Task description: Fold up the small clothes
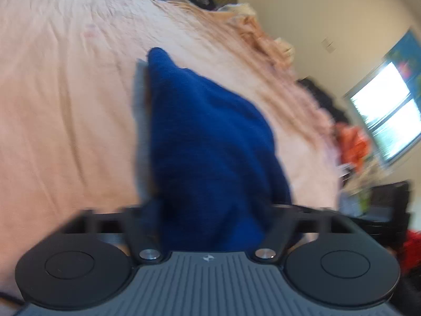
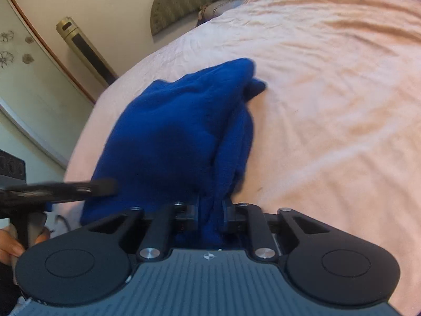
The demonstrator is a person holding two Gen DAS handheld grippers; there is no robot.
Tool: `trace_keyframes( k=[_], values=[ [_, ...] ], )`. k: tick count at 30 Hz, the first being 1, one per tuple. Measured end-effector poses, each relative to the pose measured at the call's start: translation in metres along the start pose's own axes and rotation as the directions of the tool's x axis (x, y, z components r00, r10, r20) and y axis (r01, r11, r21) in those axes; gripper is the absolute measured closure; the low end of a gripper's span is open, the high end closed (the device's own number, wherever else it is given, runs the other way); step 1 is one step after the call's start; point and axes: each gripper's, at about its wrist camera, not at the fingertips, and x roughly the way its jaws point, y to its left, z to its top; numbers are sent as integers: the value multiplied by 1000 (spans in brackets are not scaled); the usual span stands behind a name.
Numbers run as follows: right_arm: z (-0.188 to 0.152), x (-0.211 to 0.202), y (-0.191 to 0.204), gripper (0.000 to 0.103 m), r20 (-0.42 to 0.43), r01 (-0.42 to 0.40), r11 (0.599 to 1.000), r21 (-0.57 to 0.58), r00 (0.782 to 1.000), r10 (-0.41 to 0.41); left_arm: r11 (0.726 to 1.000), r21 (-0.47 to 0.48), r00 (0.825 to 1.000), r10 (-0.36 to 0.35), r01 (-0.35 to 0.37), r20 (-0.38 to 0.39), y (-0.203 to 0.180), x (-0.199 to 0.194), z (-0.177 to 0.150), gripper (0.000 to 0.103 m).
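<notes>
Nearest the lens in the right wrist view, the right gripper (image 2: 211, 210) has its two fingers drawn close together with a bunched fold of a dark blue knitted garment (image 2: 168, 137) squeezed between them. From that pinch the garment spreads away in a loose, rumpled heap over the pale pink bedsheet (image 2: 329, 105), one narrow end reaching toward the middle of the bed. At the left edge of this view the left gripper (image 2: 105, 187) shows as a blurred black bar touching the garment's near left corner, and a person's hand (image 2: 10, 247) wraps the handle below it. In the left wrist view the same blue garment (image 1: 210, 137) rises straight out of the left gripper (image 1: 208, 210) and fills the space between its linkage arms; the cloth hides the fingertips, so whether they press on it or stand apart cannot be told, and the whole frame is smeared by motion. Beyond the bed, that view takes in a crumpled peach-coloured blanket (image 1: 257, 36) along the far edge, an orange cloth (image 1: 354, 144) and a bright window (image 1: 386, 110).
</notes>
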Motion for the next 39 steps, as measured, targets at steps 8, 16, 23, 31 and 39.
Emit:
trace_keyframes(
  k=[8,16,23,31,39],
  values=[
    [-19,-10,11,60,42,95,994,-47,995,-93,960,212,983,178,-183,42,-17,-15,-19,71],
    [34,-19,60,50,281,50,997,-55,959,-32,812,394,877,276,-431,392,-76,-43,-7,6],
    [45,64,51,54,171,184,980,-79,971,-169,824,376,904,358,-423,232,-74,45,-11,4],
    [41,33,56,57,247,161,987,3,956,-157,884,285,925,322,-371,203,-56,40,-16,4],
    [32,50,50,55,207,186,980,-63,963,-170,883,287,924,322,-371,205,-57,39,-17,4]
  ],
)
